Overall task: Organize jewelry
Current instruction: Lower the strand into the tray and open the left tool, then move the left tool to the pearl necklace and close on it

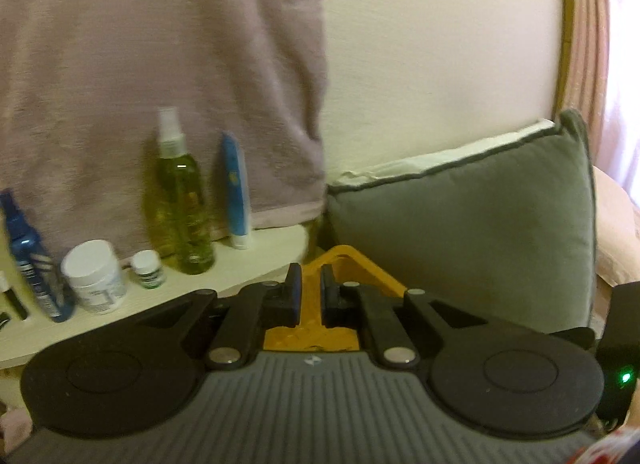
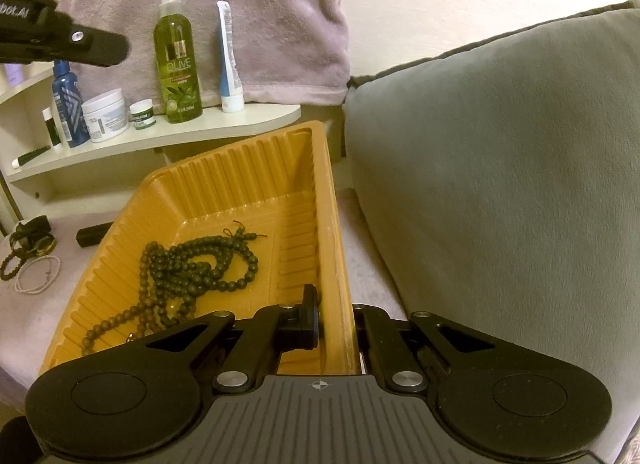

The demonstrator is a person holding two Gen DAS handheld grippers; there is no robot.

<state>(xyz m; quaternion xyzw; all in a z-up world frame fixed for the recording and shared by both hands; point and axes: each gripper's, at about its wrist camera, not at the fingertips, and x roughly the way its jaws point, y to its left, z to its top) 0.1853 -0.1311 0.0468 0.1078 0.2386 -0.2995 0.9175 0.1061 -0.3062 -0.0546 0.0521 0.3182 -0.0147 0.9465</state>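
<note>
The right tongs (image 2: 336, 324) clamp the light, flexible orange tray's (image 2: 224, 184) rim, left tongs (image 1: 310, 296) seemingly pinching it too, loose beads (image 2: 192, 268) sliding.

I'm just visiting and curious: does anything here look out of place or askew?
Yes. The yellow tray sits tilted, its right rim clamped by the right gripper, with the dark bead necklace heaped inside. A pearl strand and a small bead bracelet lie loose outside it on the pinkish cover, not yet gathered.
</note>
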